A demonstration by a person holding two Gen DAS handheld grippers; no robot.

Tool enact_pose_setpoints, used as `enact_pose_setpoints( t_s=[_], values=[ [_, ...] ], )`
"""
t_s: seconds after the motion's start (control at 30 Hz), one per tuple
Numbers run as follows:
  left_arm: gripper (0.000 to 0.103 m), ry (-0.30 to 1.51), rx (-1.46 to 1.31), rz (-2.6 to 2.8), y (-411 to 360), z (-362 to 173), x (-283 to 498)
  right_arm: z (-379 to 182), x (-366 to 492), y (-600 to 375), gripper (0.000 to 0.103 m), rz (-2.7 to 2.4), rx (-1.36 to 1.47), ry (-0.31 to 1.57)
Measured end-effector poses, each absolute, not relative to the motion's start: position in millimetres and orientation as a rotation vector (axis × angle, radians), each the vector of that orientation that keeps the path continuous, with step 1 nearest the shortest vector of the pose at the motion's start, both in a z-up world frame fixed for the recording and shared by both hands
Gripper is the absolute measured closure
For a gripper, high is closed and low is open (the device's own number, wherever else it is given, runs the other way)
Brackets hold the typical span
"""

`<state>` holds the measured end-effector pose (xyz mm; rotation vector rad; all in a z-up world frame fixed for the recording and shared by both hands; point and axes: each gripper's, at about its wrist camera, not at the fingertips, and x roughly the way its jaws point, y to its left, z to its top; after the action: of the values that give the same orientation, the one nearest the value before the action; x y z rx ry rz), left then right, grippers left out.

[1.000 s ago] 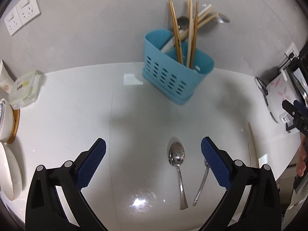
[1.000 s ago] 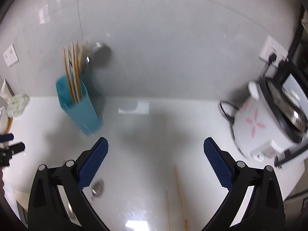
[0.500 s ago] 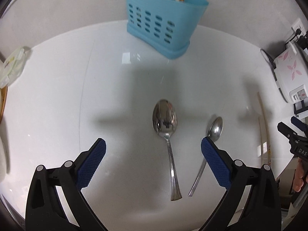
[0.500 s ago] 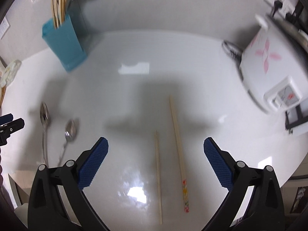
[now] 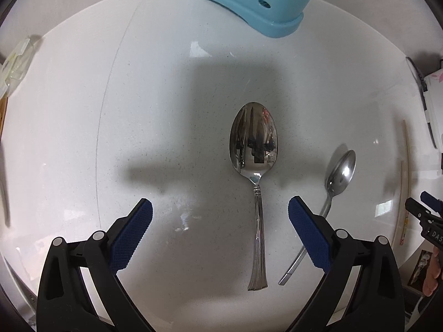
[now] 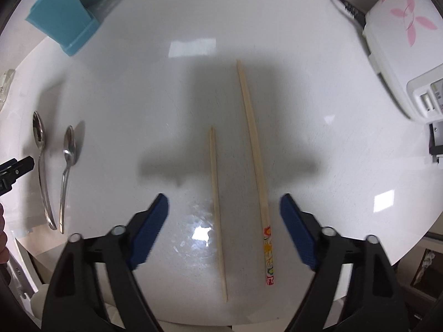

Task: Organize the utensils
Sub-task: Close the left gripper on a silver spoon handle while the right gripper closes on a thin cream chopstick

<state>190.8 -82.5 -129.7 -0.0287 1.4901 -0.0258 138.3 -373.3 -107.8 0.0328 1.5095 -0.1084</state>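
Left gripper: jaws wide apart over the white counter, nothing clamped; the large spoon lies between them, untouched.
Small spoon: just right of it, handle running under the right finger.
Right gripper: jaws have just been closing but stand apart, both chopsticks between them, seemingly untouched.
Plain chopstick: left.
Patterned chopstick: right, longer.
Blue holder: far edge.
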Motion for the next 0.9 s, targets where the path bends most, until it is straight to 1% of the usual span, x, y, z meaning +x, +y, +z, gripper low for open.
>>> enact_pose_setpoints(
  t_s=[0.07,0.1,0.17,0.23,0.37,0.4,0.43,0.47,0.5,0.6,0.7,0.73,0.77,0.8,0.87,0.9],
  values=[
    [0.008,1.5,-0.024,-0.018,-84,-132,194,-114,139,-374,0.037,-0.094,0.041,1.546],
    [0.009,1.505,-0.015,-0.012,-84,-133,196,-117,139,-374,0.042,-0.09,0.044,1.561],
    [0.011,1.514,-0.01,-0.011,-86,-135,199,-121,140,-374,0.046,-0.087,0.045,1.58],
    [0.015,1.524,-0.004,-0.009,-88,-138,203,-124,141,-373,0.054,-0.08,0.047,1.591],
    [0.026,1.552,0.004,-0.005,-92,-147,205,-130,143,-371,0.063,-0.072,0.061,1.614],
    [0.028,1.556,0.01,-0.002,-93,-148,204,-131,144,-371,0.067,-0.07,0.063,1.618],
    [0.032,1.559,0.016,0.001,-95,-150,204,-132,144,-371,0.07,-0.068,0.064,1.623],
    [0.038,1.559,0.017,-0.004,-96,-150,204,-133,144,-370,0.071,-0.068,0.061,1.626],
    [0.041,1.563,0.019,-0.009,-100,-152,206,-133,146,-371,0.073,-0.065,0.059,1.627],
    [0.046,1.561,0.029,-0.014,-112,-154,205,-132,147,-367,0.08,-0.06,0.054,1.633],
    [0.054,1.56,0.03,-0.016,-113,-153,208,-133,148,-362,0.087,-0.055,0.04,1.642],
    [0.057,1.558,0.031,-0.017,-114,-152,209,-134,147,-358,0.091,-0.053,0.039,1.645],
    [0.065,1.553,0.036,-0.019,-115,-152,209,-134,148,-357,0.096,-0.051,0.037,1.648],
    [0.071,1.55,0.038,-0.018,-117,-151,209,-134,148,-355,0.099,-0.052,0.032,1.651],
    [0.097,1.553,0.038,-0.018,-119,-151,210,-132,147,-351,0.099,-0.058,0.035,1.646],
    [0.097,1.55,0.039,-0.01,-120,-153,210,-132,150,-355,0.099,-0.057,0.035,1.645]
  ],
)
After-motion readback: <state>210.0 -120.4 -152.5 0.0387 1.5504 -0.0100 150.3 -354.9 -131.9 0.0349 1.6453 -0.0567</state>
